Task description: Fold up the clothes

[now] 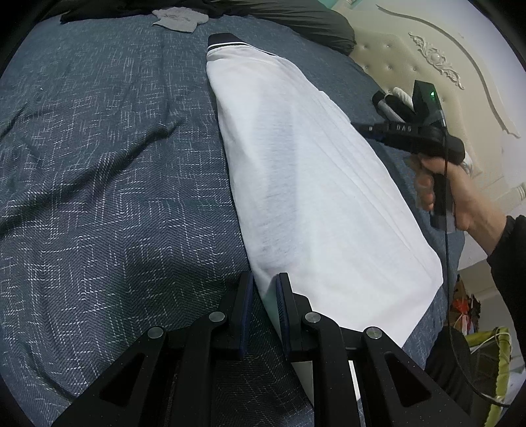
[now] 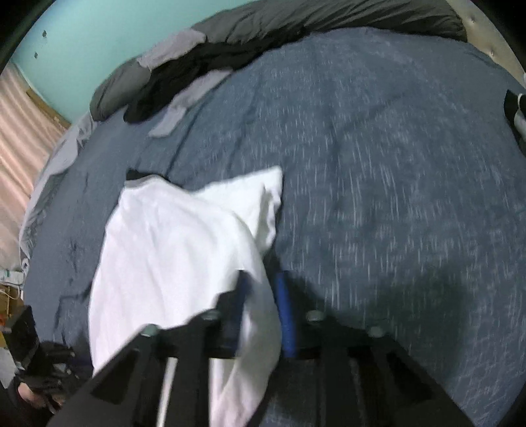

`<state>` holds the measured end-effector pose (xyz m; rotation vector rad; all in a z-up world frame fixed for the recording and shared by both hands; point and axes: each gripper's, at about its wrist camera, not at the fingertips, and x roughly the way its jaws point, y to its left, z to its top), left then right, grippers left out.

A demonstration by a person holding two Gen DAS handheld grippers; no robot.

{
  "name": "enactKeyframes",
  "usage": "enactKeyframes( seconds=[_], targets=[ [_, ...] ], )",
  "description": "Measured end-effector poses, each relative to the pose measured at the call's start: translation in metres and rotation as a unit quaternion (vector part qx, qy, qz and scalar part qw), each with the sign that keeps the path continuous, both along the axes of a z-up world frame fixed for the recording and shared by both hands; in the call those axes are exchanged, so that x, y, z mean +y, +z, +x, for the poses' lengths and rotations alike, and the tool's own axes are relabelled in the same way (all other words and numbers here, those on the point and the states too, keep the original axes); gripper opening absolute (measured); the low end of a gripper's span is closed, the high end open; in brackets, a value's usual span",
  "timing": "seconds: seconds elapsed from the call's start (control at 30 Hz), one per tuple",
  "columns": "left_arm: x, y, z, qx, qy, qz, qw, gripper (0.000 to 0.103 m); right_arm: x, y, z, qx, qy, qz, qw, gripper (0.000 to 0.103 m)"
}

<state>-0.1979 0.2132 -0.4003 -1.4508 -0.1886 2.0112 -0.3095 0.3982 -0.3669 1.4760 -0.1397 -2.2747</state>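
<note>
The left gripper (image 1: 265, 279) has its two blue-padded fingers pinched on the near corner of a white shirt (image 1: 305, 184), with the cloth running up between the pads. The right gripper (image 2: 263, 285) also has white fabric between its fingers; that view is smeared with motion, so whether the pads press on the cloth cannot be told, though the gap between them is narrow.

The white shirt lies folded lengthwise into a long band on a blue-grey patterned bedspread (image 1: 108, 170), stretching away from the left gripper toward its dark collar with a thin white stripe (image 1: 225, 41) at the far end. In the right wrist view the same shirt (image 2: 171, 243) is bunched, one corner standing up off the bed.

In the left wrist view the person's right hand (image 1: 443, 187) holds the handle of the other gripper beside the shirt's right edge, a dark sleeve behind it. A cream tufted headboard with carved ornament (image 1: 437, 62) stands at the right. At the far edge of the bed lie a small grey garment (image 1: 180, 18), a black garment (image 2: 184, 85) and a dark grey duvet (image 1: 312, 23).
</note>
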Motion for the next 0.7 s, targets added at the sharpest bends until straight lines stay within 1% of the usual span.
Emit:
enactKeyframes(
  seconds=[0.07, 0.13, 0.3, 0.37, 0.47, 0.53, 0.57, 0.6, 0.63, 0.7],
  targets=[
    [-0.008, 0.008, 0.013, 0.0, 0.001, -0.001, 1.0, 0.015, -0.002, -0.003, 0.004, 0.0, 0.002, 0.01, 1.0, 0.005],
    [-0.012, 0.013, 0.02, 0.001, 0.002, -0.002, 1.0, 0.015, -0.001, -0.002, 0.004, 0.005, -0.008, 0.014, 1.0, 0.004],
    [-0.013, 0.017, 0.02, -0.002, 0.006, -0.004, 1.0, 0.015, 0.008, 0.009, 0.006, 0.022, -0.046, 0.026, 0.998, 0.004],
    [-0.019, 0.023, 0.026, -0.002, 0.014, -0.005, 0.9999, 0.015, 0.014, 0.02, 0.012, 0.02, -0.061, 0.013, 0.998, 0.004],
    [-0.025, 0.034, 0.035, 0.005, 0.023, -0.013, 0.9996, 0.015, 0.019, 0.035, 0.025, 0.012, -0.059, -0.002, 0.998, 0.005],
    [-0.026, 0.044, 0.04, 0.012, 0.03, -0.016, 0.9993, 0.015, 0.021, 0.047, 0.037, 0.007, -0.053, -0.009, 0.999, 0.009],
    [-0.026, 0.049, 0.042, 0.016, 0.033, -0.016, 0.9992, 0.015, 0.021, 0.054, 0.045, 0.006, -0.048, -0.011, 0.999, 0.017],
    [-0.026, 0.054, 0.045, 0.019, 0.036, -0.017, 0.999, 0.015, 0.021, 0.059, 0.052, 0.005, -0.044, -0.014, 0.999, 0.027],
    [-0.026, 0.058, 0.049, 0.021, 0.039, -0.017, 0.9989, 0.015, 0.02, 0.063, 0.06, 0.005, -0.039, -0.018, 0.999, 0.031],
    [-0.027, 0.067, 0.057, 0.023, 0.045, -0.017, 0.9985, 0.015, 0.017, 0.071, 0.077, 0.003, -0.031, -0.022, 0.999, 0.033]
  ],
)
